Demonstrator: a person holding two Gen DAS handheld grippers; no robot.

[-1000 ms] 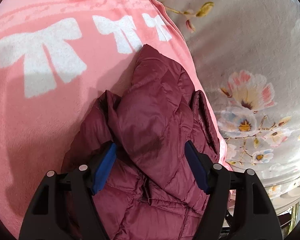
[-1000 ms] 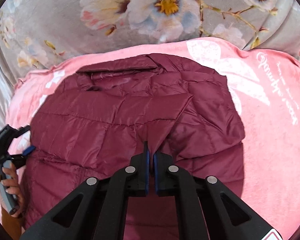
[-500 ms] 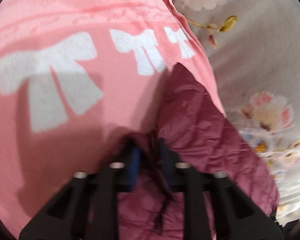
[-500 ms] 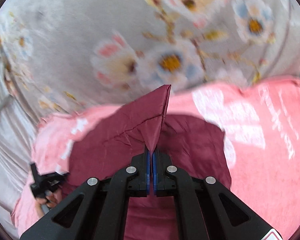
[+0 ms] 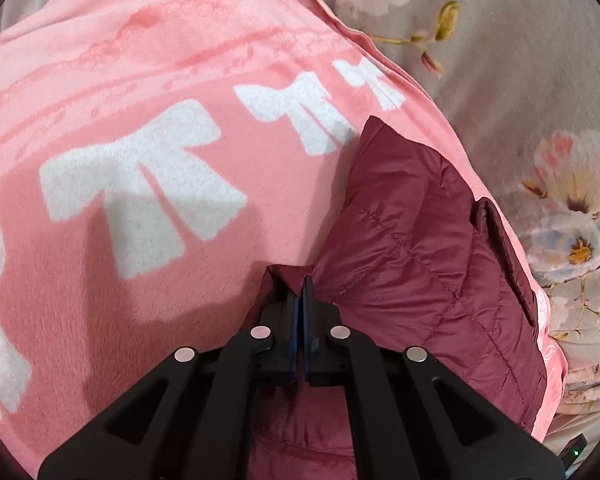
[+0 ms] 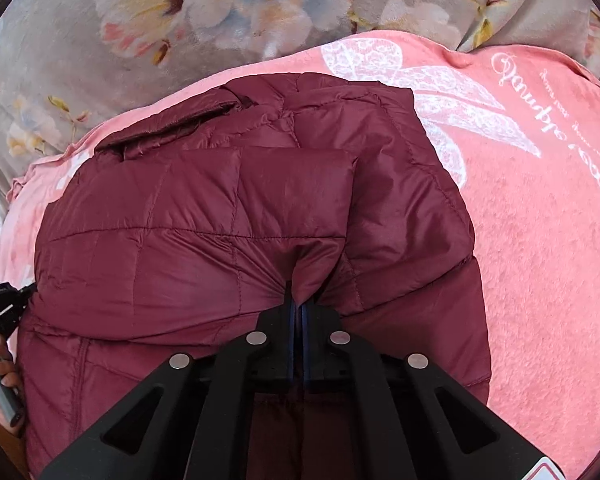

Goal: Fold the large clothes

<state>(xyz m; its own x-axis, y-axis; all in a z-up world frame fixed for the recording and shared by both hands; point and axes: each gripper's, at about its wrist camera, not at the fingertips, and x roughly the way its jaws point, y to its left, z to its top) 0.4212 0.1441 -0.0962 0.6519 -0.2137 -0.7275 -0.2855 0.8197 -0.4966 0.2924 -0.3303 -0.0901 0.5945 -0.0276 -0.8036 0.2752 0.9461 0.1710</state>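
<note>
The maroon puffer jacket [image 6: 228, 240] lies folded on the pink blanket [image 6: 540, 240] over a flowered sheet [image 6: 180, 20], its near edge pinched by the right claw [image 6: 297, 308] and the left claw [image 5: 300, 292], both clamped tight.

Bedroom: floral bedsheet [image 6: 180, 20], pink blanket [image 5: 140, 100].

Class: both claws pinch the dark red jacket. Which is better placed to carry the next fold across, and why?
Probably the right claw: it grips the jacket at its near middle, with the whole panel ahead. The left claw only pinches a side corner at the blanket.
</note>
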